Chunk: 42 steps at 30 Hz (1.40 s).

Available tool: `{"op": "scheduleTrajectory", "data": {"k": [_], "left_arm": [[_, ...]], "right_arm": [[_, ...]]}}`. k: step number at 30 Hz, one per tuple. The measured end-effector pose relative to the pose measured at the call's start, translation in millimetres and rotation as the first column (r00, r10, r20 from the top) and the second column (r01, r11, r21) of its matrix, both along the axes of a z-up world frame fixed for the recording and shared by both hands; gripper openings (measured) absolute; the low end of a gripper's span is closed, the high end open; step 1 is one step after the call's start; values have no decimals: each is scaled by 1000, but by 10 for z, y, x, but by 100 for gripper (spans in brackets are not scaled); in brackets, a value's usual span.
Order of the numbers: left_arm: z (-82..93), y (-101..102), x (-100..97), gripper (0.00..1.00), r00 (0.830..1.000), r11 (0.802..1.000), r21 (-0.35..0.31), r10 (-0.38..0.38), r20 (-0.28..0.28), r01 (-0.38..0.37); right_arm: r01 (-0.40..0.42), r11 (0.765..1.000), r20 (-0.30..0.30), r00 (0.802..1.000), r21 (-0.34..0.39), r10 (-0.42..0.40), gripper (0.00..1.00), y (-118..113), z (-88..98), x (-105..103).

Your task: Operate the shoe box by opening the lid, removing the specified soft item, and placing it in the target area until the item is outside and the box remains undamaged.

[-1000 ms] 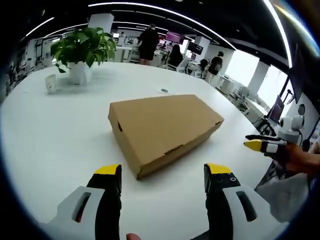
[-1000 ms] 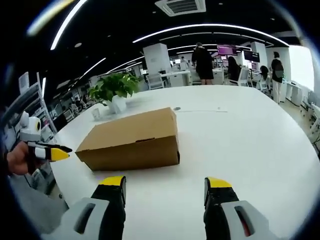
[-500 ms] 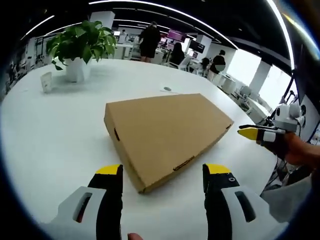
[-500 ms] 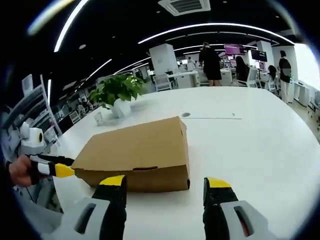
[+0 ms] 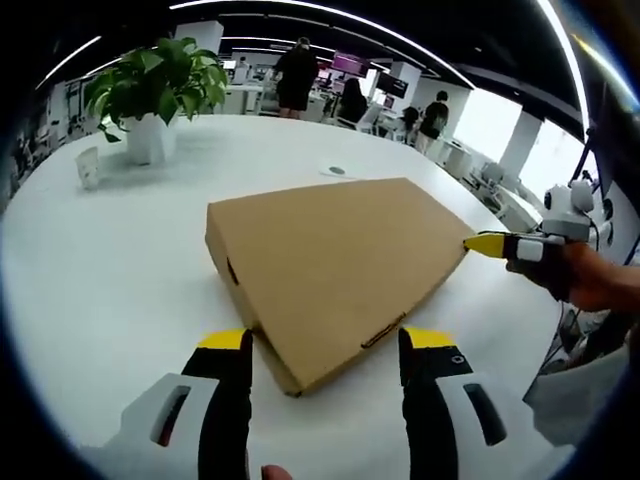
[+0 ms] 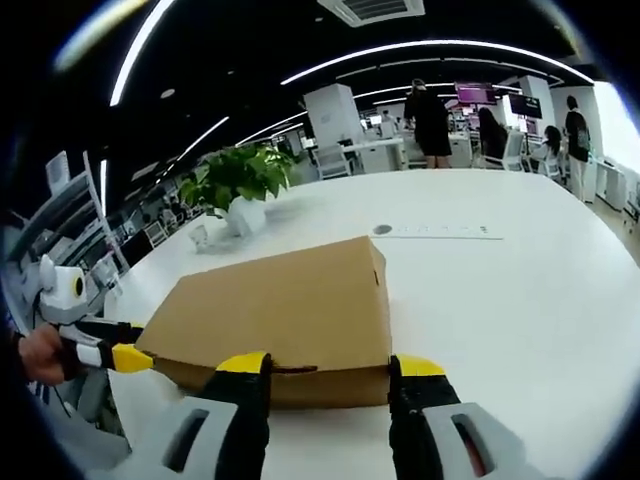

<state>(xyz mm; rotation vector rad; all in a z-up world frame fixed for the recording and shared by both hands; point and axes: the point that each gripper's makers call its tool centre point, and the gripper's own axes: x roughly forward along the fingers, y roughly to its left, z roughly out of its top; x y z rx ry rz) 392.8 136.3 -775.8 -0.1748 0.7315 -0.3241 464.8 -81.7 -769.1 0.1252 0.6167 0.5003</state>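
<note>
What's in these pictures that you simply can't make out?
- What the shoe box holds: the shut lid hides it, in both views.
- The small cup by the potted plant, left gripper view: too small to read any marking.
- The flat item on the table, right gripper view: too small to identify.

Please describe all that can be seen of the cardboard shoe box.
The shoe box is plain brown cardboard, long and flat, its lid shut with a small locking tab on the front edge. It lies flat on the white table. The open left gripper and open right gripper stand at its edges; contact is unclear.
</note>
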Motion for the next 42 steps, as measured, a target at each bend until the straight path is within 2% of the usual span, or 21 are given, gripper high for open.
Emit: {"op": "scheduleTrajectory", "data": {"k": [5,9,16,23,36,42], "left_arm": [[5,-4,-12,58,1000,1000,6,-6,1,6],[15,-17,-21,58,1000,1000,9,0,3,0],[18,18,-35,58,1000,1000,25,-5,4,5],[8,141,-70,60,1000,999,51,-5,-2,5],[20,404,-357,59,999,998,64,-28,-22,29],[23,526,-467,59,999,997,70,-24,-26,26]], "right_arm": [[13,1000,-1,1000,9,-13,44,-4,1,10],[79,996,-5,997,44,-79,38,-25,26,22],[91,995,-12,996,45,-91,37,52,64,-83],[103,994,-12,995,43,-103,37,128,57,-165],[76,996,-26,997,45,-75,37,390,18,-476],[58,997,-25,998,48,-57,37,516,8,-559]]}}
